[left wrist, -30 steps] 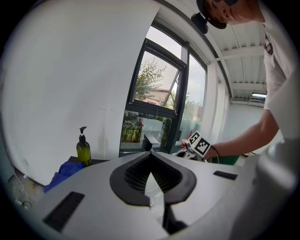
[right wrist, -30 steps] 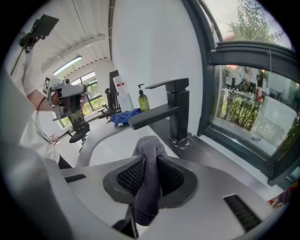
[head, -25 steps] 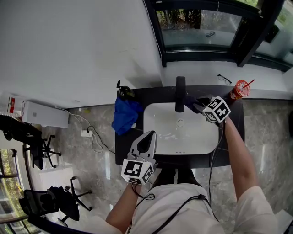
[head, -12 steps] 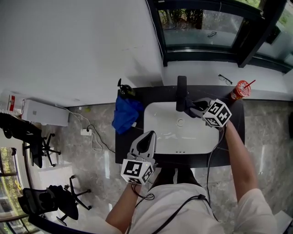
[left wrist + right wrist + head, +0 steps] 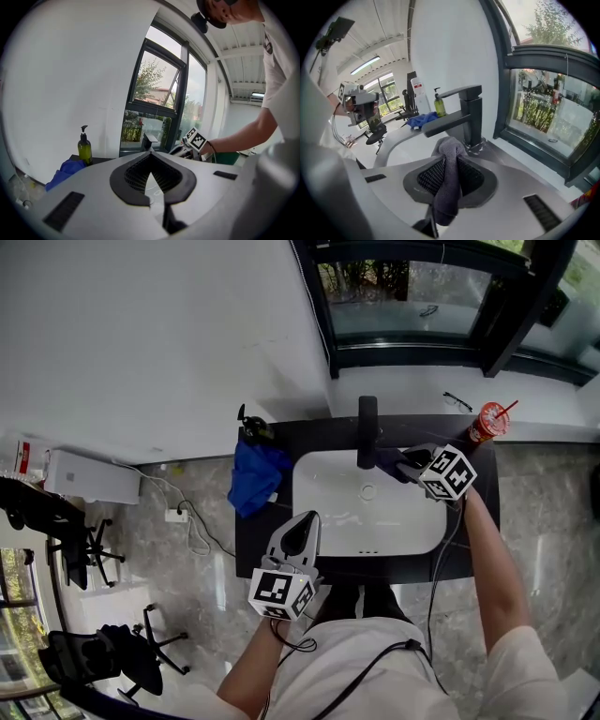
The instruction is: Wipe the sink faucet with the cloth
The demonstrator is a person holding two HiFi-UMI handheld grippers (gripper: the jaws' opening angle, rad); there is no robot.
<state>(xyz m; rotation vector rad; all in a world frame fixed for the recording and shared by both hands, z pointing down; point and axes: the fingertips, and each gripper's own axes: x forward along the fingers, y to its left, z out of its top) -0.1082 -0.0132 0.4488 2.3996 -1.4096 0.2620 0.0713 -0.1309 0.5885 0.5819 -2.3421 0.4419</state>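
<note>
The black faucet point(image 5: 367, 432) stands at the back of the white sink point(image 5: 323, 474). My right gripper point(image 5: 409, 462) is just right of the faucet, shut on a grey cloth point(image 5: 447, 180). In the right gripper view the cloth bunches above the jaws and nearly reaches the faucet point(image 5: 465, 117) base; I cannot tell whether it touches. My left gripper point(image 5: 297, 533) hovers over the sink's front left edge. Its jaws meet at the tips with nothing between them point(image 5: 150, 161). In the left gripper view the faucet point(image 5: 149, 139) is far ahead.
A blue cloth point(image 5: 255, 479) hangs over the dark counter's left end, next to a green soap bottle point(image 5: 251, 424). A red cup with a straw point(image 5: 488, 421) and glasses point(image 5: 459, 401) sit at the right. A window ledge runs behind the faucet.
My right gripper with the grey cloth has shifted slightly to the right, away from the faucet spout. The left gripper has stayed where it was.
</note>
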